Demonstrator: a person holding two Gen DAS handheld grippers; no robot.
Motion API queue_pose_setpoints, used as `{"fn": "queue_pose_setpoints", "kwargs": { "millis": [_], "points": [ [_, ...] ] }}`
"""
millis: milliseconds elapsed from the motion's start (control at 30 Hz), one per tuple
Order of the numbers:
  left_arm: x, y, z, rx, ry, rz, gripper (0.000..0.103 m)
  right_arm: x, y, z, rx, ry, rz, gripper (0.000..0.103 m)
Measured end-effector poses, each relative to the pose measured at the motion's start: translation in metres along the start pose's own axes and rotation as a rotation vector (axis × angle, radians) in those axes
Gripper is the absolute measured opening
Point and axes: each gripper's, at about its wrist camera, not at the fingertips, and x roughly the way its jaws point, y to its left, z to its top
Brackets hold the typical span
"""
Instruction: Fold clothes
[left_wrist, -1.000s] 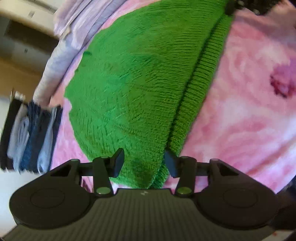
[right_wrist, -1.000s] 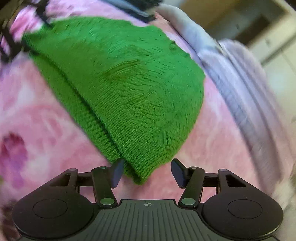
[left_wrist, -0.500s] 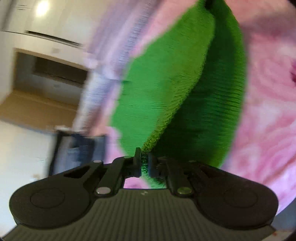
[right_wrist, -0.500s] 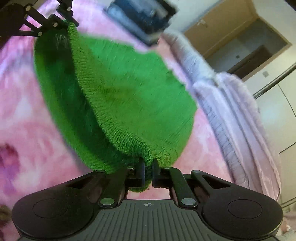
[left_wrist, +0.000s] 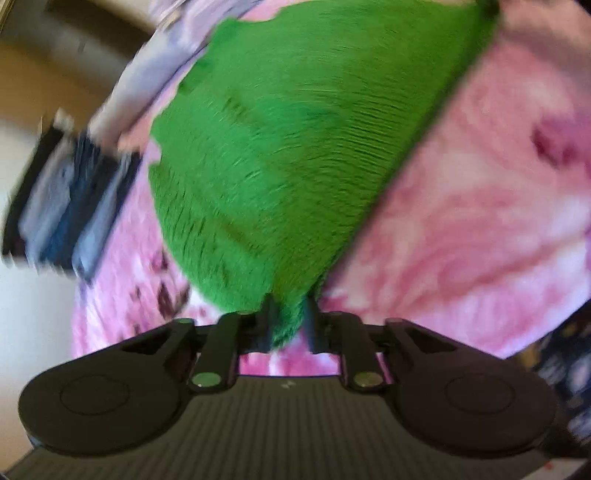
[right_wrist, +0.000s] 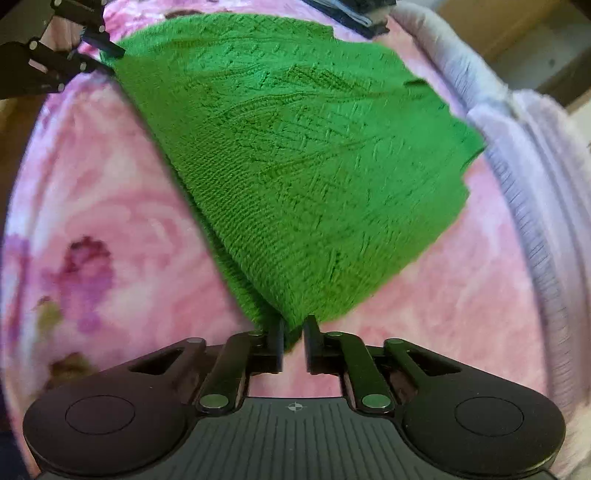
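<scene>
1. The left gripper (left_wrist: 288, 321) has a corner of the green knitted garment (left_wrist: 295, 147) between its jaws. A second ago they stood wide either side of the hem, then clenched tight; now they are opening again, the knit filling the gap and, as far as the blur lets me tell, touching both pads.
2. The right gripper (right_wrist: 293, 345) tells the same story at the other corner: wide, clamped, now opening. A tuft of green sits between its jaws, which look closed on it, though a sliver of pink shows lower down.
3. Half a second ago the hem was lifted, the garment (right_wrist: 295, 166) bowing up off the bed. Now it lies flat again as a doubled panel, its near edge running between the two grippers.
4. In the right wrist view the left gripper (right_wrist: 101, 42) shows at the far corner, top left.
5. The garment rests on the pink flowered blanket (left_wrist: 480, 206), with a pale lilac quilt (right_wrist: 535, 184) beyond and a stack of dark folded clothes (left_wrist: 66, 206) at the bed's edge.
6. My reading: one fold has just been laid and both grips are being let go; smoothing or a second fold likely comes next.
</scene>
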Motion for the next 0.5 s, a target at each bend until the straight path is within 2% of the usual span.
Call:
{"fn": "queue_pose_setpoints", "kwargs": {
  "millis": [33,67,100,133,233,300,367,400,500],
  "points": [
    [-0.007,0.013,-0.007,-0.074,0.016,-0.042,0.030,-0.005,-0.005,-0.002,0.029,0.002,0.034,0.031],
    [-0.011,0.026,-0.011,-0.138,0.027,-0.094,0.032,-0.009,-0.013,-0.006,0.077,-0.001,0.063,0.040],
    [-0.015,0.043,-0.016,-0.211,0.033,-0.146,0.034,-0.013,-0.023,-0.013,0.180,-0.008,0.092,0.052],
    [-0.017,0.059,-0.020,-0.289,0.034,-0.179,0.035,-0.016,-0.035,-0.018,0.287,-0.023,0.133,0.056],
    [-0.018,0.097,-0.038,-0.578,0.021,-0.247,0.045,-0.015,-0.079,-0.037,0.709,-0.055,0.291,0.057],
    [-0.001,0.123,-0.050,-0.845,0.014,-0.350,0.052,-0.001,-0.102,-0.052,0.991,-0.099,0.378,0.057],
    [0.021,0.136,-0.058,-1.055,0.010,-0.426,0.052,0.023,-0.112,-0.062,1.207,-0.109,0.463,0.057],
    [0.035,0.138,-0.061,-1.147,0.013,-0.465,0.051,0.034,-0.113,-0.066,1.284,-0.118,0.511,0.057],
    [0.065,0.134,-0.062,-1.311,0.054,-0.529,0.045,0.058,-0.110,-0.069,1.442,-0.126,0.592,0.054]
  ]
}}
